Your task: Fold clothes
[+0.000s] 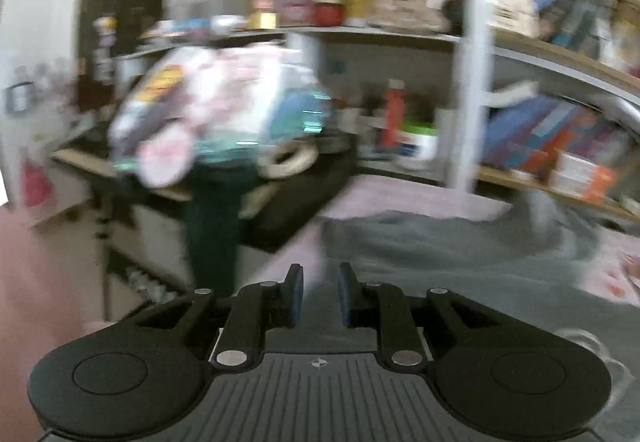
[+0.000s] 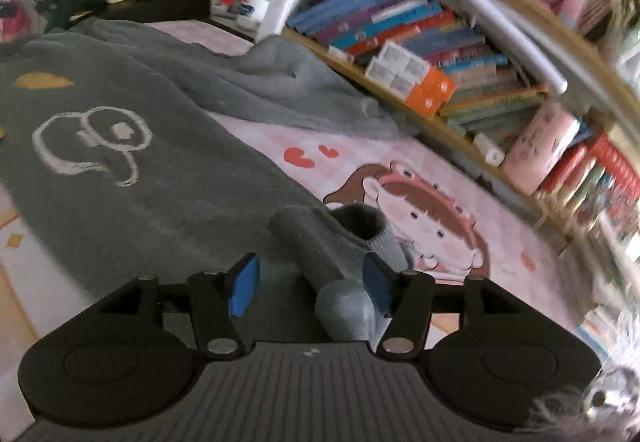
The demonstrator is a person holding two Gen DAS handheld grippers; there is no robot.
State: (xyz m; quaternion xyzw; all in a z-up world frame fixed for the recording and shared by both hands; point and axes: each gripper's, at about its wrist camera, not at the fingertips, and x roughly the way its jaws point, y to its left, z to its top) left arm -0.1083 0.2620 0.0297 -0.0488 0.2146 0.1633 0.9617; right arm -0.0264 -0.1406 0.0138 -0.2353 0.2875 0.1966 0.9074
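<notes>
- Bookshelves (image 2: 460, 53) are seen along the far edge of a pink cartoon-print sheet (image 2: 400, 169); open sheet is left between them and the grey sweater (image 2: 120, 161) spread flat.
- Right gripper (image 2: 310, 280) is held low over the sweater's sleeve cuff (image 2: 352, 238) — jaws wide apart, cuff lying between them, ungripped.
- Left gripper (image 1: 320, 296) is raised above the sweater — jaws narrowly parted, nothing held.
</notes>
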